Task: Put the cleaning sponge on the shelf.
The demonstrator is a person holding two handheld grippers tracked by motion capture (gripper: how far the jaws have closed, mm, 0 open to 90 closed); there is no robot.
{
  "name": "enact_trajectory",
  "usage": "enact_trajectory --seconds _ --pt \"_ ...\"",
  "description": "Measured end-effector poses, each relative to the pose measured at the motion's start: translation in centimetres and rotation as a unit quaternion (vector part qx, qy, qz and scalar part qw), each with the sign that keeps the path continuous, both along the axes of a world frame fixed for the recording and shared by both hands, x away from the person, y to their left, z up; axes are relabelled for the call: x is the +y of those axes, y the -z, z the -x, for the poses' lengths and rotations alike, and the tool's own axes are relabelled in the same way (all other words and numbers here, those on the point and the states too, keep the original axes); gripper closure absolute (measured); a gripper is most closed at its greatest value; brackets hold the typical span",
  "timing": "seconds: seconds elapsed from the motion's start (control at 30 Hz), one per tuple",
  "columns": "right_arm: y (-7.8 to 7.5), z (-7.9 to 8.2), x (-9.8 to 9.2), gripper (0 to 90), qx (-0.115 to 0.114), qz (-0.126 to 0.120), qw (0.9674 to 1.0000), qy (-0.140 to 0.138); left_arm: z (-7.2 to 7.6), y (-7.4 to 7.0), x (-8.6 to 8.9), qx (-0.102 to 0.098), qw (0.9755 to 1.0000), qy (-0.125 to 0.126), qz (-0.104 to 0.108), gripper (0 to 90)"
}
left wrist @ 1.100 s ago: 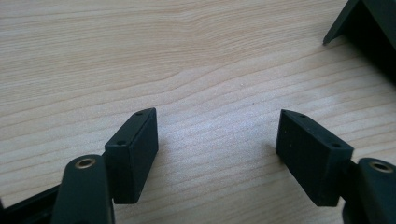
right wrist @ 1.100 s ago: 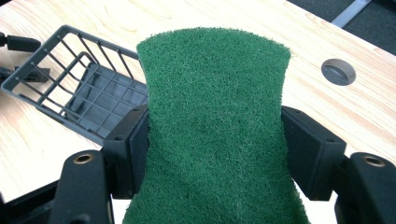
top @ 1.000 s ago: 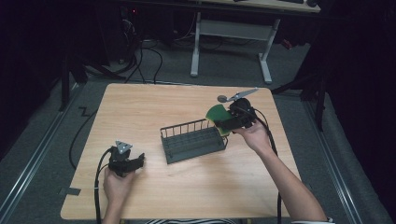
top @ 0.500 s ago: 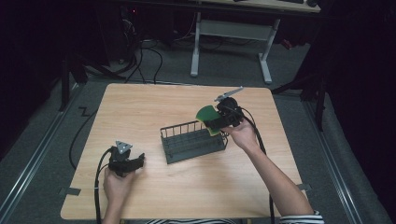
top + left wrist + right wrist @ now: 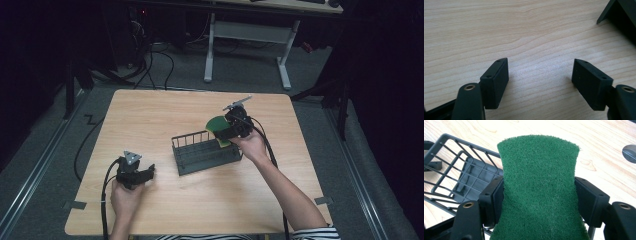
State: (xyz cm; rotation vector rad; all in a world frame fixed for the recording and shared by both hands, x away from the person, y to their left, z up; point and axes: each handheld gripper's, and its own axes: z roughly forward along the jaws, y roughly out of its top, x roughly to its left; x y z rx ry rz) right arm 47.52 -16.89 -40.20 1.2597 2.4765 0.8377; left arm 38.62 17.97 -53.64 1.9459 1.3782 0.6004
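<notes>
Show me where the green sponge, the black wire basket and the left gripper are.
green sponge (image 5: 539,187): right gripper view, middle of its green face.
black wire basket (image 5: 210,161): high view, its near side wall.
left gripper (image 5: 540,80): left gripper view, between its open jaws.

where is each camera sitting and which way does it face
High view: fixed above the person's side, looking forward and down on the table; both forearms enter from below, the left tool low near the table, the right tool holding a green sponge at the wire basket.
Left gripper view: rides the left tool, looking down along its open jaws at bare wood.
Right gripper view: rides the right tool, its jaws pinching the sponge above the basket.
Shared: the sponge and basket appear in the high and right gripper views.
</notes>
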Motion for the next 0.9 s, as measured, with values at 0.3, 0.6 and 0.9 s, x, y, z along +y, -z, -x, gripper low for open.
enact_trajectory --seconds 0.3,0.6,0.9 --pt "0.6 -0.1 0.5 30.7 0.001 0.014 0.9999 -0.002 0.0 0.0 0.0 0.000 1.0000 0.000 0.000 30.2" --pt "1.4 0.0 0.6 30.6 0.008 0.025 0.9997 -0.003 0.0 0.0 0.0 0.000 1.0000 -0.001 0.000 30.2" --pt "1.6 0.2 0.5 30.6 0.009 0.020 0.9998 0.000 0.0 0.0 0.0 0.000 1.0000 -0.001 0.000 30.2"
